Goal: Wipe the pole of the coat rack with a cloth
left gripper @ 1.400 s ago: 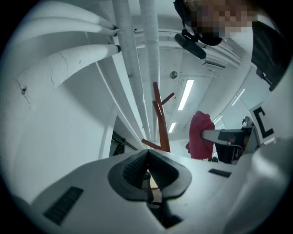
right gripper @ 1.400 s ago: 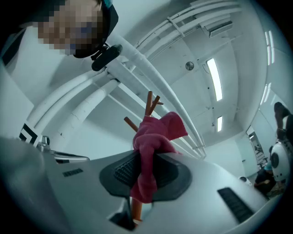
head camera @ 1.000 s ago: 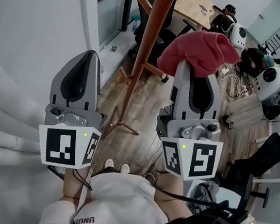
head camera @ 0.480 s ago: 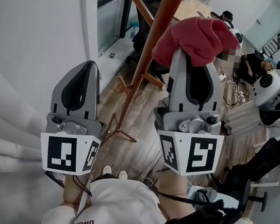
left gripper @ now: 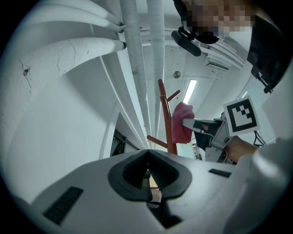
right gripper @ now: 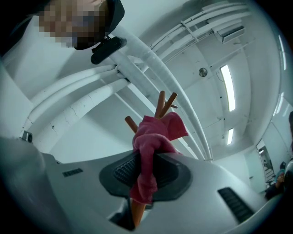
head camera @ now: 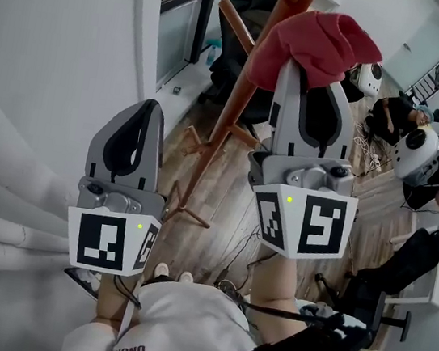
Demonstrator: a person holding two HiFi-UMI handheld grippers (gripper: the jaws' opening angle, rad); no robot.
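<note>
Right gripper (right gripper: pixel 146 160) fingers pinching crumpled pink cloth (head camera: pixel 321 43) by orange pole (head camera: pixel 239 100), left gripper (left gripper: pixel 148 154) closed

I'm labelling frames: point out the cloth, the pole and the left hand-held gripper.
cloth (head camera: pixel 320 47), head view, bunched middle.
pole (head camera: pixel 224 122), head view, mid-shaft below the cloth.
left hand-held gripper (head camera: pixel 153 108), head view, closed tips.

The cloth (right gripper: pixel 153 137) is soft pink-red fabric with a fuzzy, matt nap. The pole (head camera: pixel 242 92) is smooth reddish-brown wood with a faint satin sheen. The left tool (left gripper: pixel 148 155) and the right tool (right gripper: pixel 149 157) both have matt grey plastic shells and black ribbed rubber pads (right gripper: pixel 122 170). Their cubes (head camera: pixel 108 240) look matt, printed black on white. The floor (head camera: pixel 223 204) is matt wood plank. The pipes (left gripper: pixel 82 50) wear white paint, cracked in places.
</note>
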